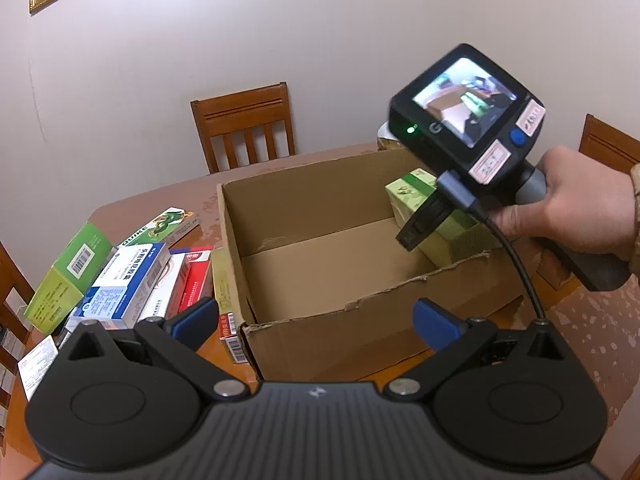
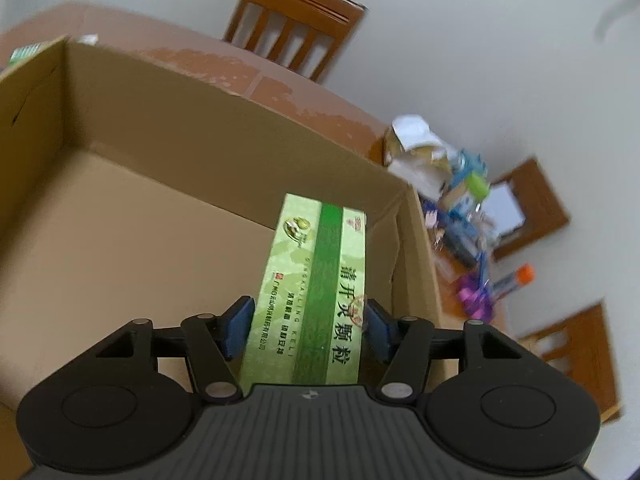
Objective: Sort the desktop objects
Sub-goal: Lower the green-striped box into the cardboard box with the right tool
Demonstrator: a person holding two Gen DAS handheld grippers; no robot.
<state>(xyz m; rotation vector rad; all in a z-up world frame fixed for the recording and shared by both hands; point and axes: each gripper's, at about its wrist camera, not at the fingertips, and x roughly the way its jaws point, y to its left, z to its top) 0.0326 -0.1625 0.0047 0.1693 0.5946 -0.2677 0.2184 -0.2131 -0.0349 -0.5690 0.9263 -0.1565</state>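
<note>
An open cardboard box (image 1: 312, 200) (image 2: 192, 120) stands on the table, its floor bare. My right gripper (image 2: 306, 330) (image 1: 436, 216) is shut on a green medicine box (image 2: 316, 280) (image 1: 416, 196), held tilted inside the cardboard box's far right corner. A person's hand (image 1: 560, 200) grasps that gripper's handle. My left gripper (image 1: 314, 316) hangs open over the box's near torn rim, nothing between its blue pads. Left of the cardboard box lies a pile of medicine boxes: a blue-and-white one (image 1: 128, 280), a green one (image 1: 68, 272), a red one (image 1: 196, 280).
The brown table (image 1: 592, 320) has worn patches. Wooden chairs (image 1: 244, 124) (image 2: 296, 20) stand against the wall behind it. Beyond the cardboard box's right side sits a clutter of torn packaging and small coloured items (image 2: 464, 208).
</note>
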